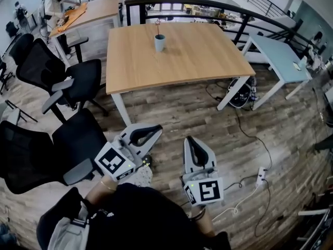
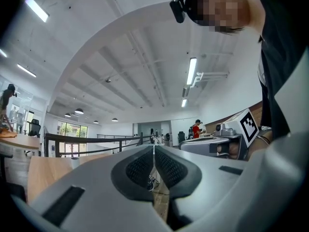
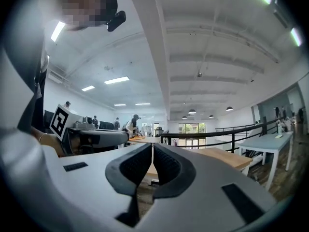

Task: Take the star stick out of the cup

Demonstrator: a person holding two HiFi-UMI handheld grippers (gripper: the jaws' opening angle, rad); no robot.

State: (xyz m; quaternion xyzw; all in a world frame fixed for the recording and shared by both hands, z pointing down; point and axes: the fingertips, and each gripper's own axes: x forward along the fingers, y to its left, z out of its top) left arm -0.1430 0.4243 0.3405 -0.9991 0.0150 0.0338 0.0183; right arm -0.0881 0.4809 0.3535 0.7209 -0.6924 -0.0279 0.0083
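Well short of the tabletop, the left hand-held gripper and right hand-held gripper are both closed on nothing; the cup stands straight ahead, well apart, on the far half; the star stick is upright in it; neither gripper looks clearly nearer.

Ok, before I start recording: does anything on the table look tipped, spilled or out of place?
Nothing stands out. The cup stands upright on the table, star stick in it, no spill showing. The left tool and right tool are shut and empty, short of the table.
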